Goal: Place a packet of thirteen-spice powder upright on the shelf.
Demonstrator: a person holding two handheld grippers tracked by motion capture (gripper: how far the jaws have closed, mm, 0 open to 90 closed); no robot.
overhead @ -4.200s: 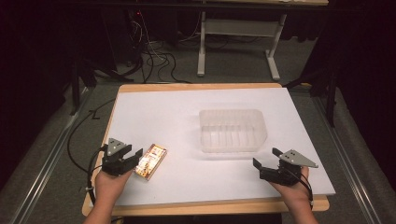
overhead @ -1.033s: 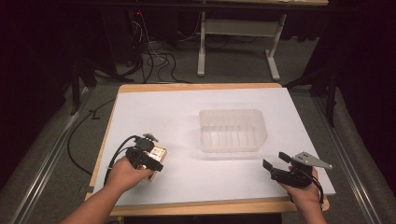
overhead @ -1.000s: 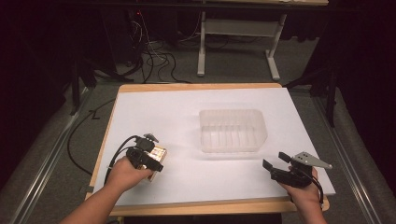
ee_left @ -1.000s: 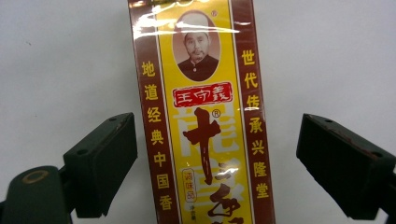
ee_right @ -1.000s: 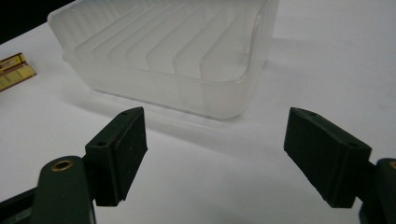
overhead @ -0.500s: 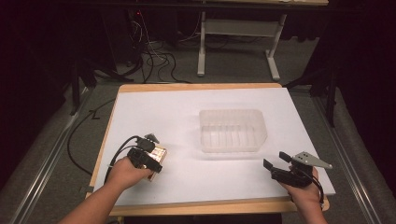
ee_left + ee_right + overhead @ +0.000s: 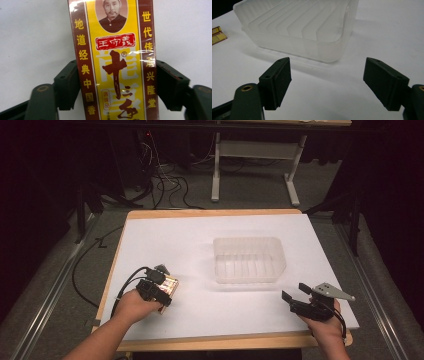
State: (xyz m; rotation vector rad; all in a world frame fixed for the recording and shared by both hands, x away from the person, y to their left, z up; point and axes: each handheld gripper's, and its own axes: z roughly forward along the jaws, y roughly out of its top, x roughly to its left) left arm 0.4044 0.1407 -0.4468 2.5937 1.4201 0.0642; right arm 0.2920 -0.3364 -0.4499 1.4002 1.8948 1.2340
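A yellow and brown box [image 7: 117, 62] with red and gold Chinese print lies on the white table sheet [image 7: 200, 235] at the near left. My left gripper [image 7: 117, 82] is shut on it, one black jaw pressed to each long side. From above, the left gripper [image 7: 161, 290] covers most of the box [image 7: 171, 284]. A clear ribbed plastic container [image 7: 249, 259] stands empty at the middle right. My right gripper [image 7: 294, 292] hovers open near the front right edge, facing the container [image 7: 299, 27], nothing between its jaws [image 7: 327, 82]. The box's corner [image 7: 218, 35] shows far left.
The table's wooden front edge [image 7: 225, 341] runs just below both hands. Cables [image 7: 165, 180] and a desk frame [image 7: 250, 165] lie on the floor beyond the table. White sheet stretches between the box and the container.
Since 4.2 s ago my left gripper has moved onto the box and shut on it. The right gripper has drifted slightly toward the near right. Little has moved in the last second.
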